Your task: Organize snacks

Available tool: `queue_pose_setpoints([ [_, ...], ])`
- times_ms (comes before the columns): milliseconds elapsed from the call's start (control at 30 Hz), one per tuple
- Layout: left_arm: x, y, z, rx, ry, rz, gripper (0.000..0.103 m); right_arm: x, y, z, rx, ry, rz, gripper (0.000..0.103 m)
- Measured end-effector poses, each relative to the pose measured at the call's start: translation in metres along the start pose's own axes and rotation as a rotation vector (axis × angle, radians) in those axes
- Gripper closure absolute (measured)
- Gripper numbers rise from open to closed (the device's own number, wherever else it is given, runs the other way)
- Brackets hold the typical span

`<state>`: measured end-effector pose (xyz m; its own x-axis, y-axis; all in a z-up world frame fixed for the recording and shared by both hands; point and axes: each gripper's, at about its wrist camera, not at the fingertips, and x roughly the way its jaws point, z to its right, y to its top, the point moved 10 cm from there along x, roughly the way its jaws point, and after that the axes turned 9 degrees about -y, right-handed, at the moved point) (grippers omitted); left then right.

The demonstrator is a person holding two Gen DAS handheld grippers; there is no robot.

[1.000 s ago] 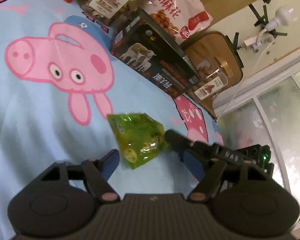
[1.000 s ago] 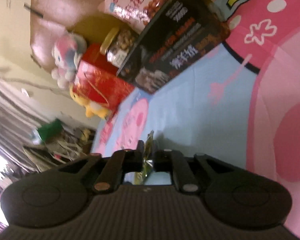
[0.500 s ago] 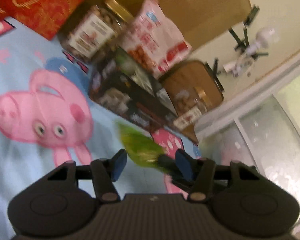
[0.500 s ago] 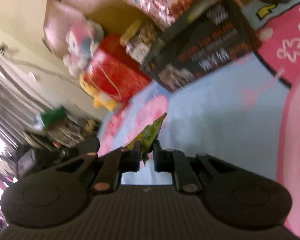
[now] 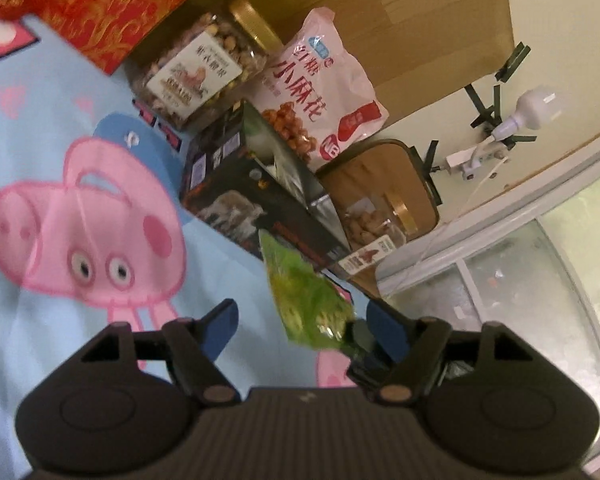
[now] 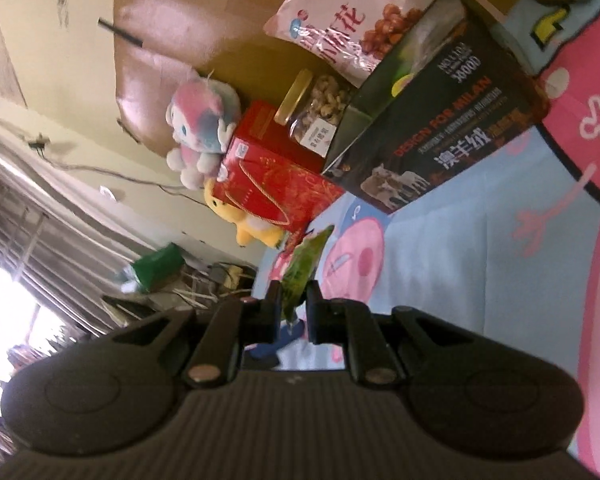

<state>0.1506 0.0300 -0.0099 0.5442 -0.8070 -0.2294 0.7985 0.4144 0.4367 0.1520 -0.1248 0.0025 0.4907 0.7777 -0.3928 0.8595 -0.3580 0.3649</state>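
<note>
In the right wrist view, the right gripper (image 6: 293, 312) is clenched on the lower corner of a green snack packet (image 6: 303, 270), its two black fingers (image 6: 274, 300) pressed against the packet's flat faces. The packet stands edge-on here, its long axis rising from the jaws toward one o'clock, with the free end pointing up and away over the blue cartoon-pig blanket (image 6: 460, 248). In the left wrist view the same green snack packet (image 5: 304, 300) hangs between the blue-padded fingers (image 5: 220, 320) of the left gripper (image 5: 300, 320), which has just been closing but stands released: the left pad is clearly apart from the packet, and whether the right pad touches it is hard to tell. There the packet's long axis runs from about five o'clock, where the right gripper's dark tip (image 5: 360, 336) pinches it, up to eleven o'clock. So the right hand bears it and the left merely flanks it. Beyond, at twelve to one o'clock from the left gripper, lies the dark box (image 5: 260, 200), with a nut jar (image 5: 204, 72) and a pink snack bag (image 5: 320, 96) leaning behind it, and a red gift box (image 5: 112, 8) at eleven. My guess is the packet goes toward that row, so the free end already points roughly the right way.
</note>
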Motion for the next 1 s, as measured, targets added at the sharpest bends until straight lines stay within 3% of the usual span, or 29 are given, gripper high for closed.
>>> queue_pose_setpoints([
  [67, 0.014, 0.006, 0.004, 0.023, -0.006, -0.046, 0.066, 0.004, 0.003, -0.003, -0.012, 0.016, -0.014, 0.088],
  [100, 0.020, 0.010, 0.006, 0.034, -0.006, -0.061, 0.068, 0.006, 0.007, -0.005, -0.032, 0.004, -0.009, 0.088],
  [267, 0.055, 0.066, 0.019, 0.155, 0.047, -0.055, 0.067, 0.019, 0.058, -0.020, -0.188, -0.088, 0.068, 0.088],
  [400, 0.094, 0.108, 0.009, 0.255, 0.191, -0.059, 0.065, 0.050, 0.104, -0.022, -0.335, -0.230, 0.110, 0.086],
  [433, 0.102, 0.114, 0.003, 0.266, 0.215, -0.071, 0.062, 0.060, 0.112, -0.020, -0.379, -0.277, 0.103, 0.086],
  [467, 0.113, 0.119, -0.001, 0.273, 0.244, -0.089, 0.054, 0.071, 0.118, -0.017, -0.445, -0.335, 0.099, 0.085],
  [533, 0.126, 0.124, -0.009, 0.272, 0.286, -0.111, 0.046, 0.084, 0.129, -0.010, -0.622, -0.479, 0.117, 0.077],
  [567, 0.130, 0.125, -0.010, 0.273, 0.291, -0.125, 0.046, 0.087, 0.132, -0.007, -0.671, -0.520, 0.113, 0.067],
  [700, 0.128, 0.125, -0.004, 0.235, 0.309, -0.167, 0.046, 0.071, 0.144, 0.006, -0.586, -0.520, 0.099, 0.065],
  [800, 0.113, 0.120, 0.006, 0.216, 0.322, -0.148, 0.046, 0.038, 0.143, 0.008, -0.485, -0.498, 0.150, 0.065],
  [1000, 0.079, 0.067, 0.035, 0.374, 0.341, -0.066, 0.046, -0.018, 0.088, 0.000, -0.429, -0.417, 0.302, 0.065],
])
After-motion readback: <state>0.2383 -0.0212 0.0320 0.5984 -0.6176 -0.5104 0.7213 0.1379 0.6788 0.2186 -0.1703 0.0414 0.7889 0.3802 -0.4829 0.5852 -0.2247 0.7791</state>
